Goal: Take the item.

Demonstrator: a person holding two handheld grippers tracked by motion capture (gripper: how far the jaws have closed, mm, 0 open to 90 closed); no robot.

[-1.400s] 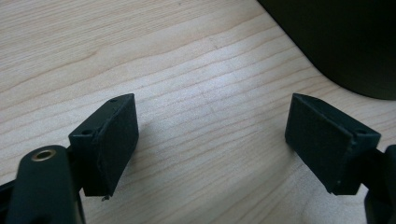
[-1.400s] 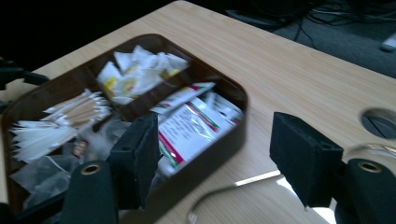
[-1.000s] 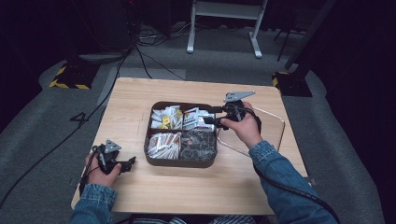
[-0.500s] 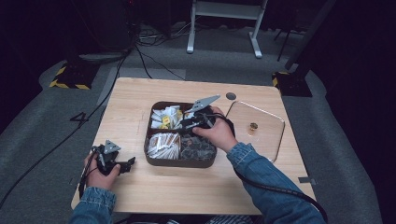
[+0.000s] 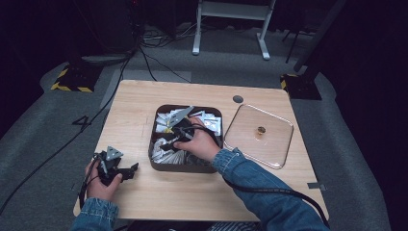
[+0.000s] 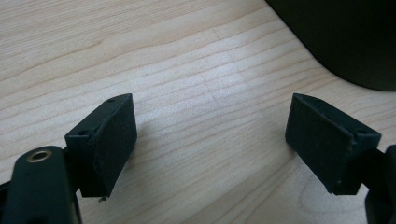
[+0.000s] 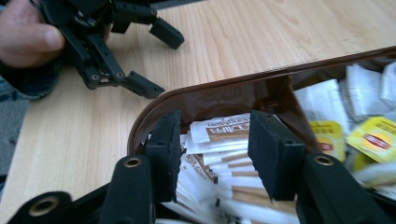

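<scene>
From the high view, a brown compartment box (image 5: 161, 166) sits mid-tabletop (image 5: 139, 103), its clear lid (image 5: 259, 135) lying just right of it. The right hand-held gripper (image 5: 169, 143) reaches into the box's left side; the left hand-held gripper (image 5: 131, 170) rests near the left front edge.

In the left gripper view, its jaws stand wide apart over bare wood, holding nothing.

In the right gripper view, the jaws are parted above white-and-brown sachets (image 7: 219, 133) in the near-left compartment, yellow-labelled packets (image 7: 376, 139) lying beyond the divider.
</scene>
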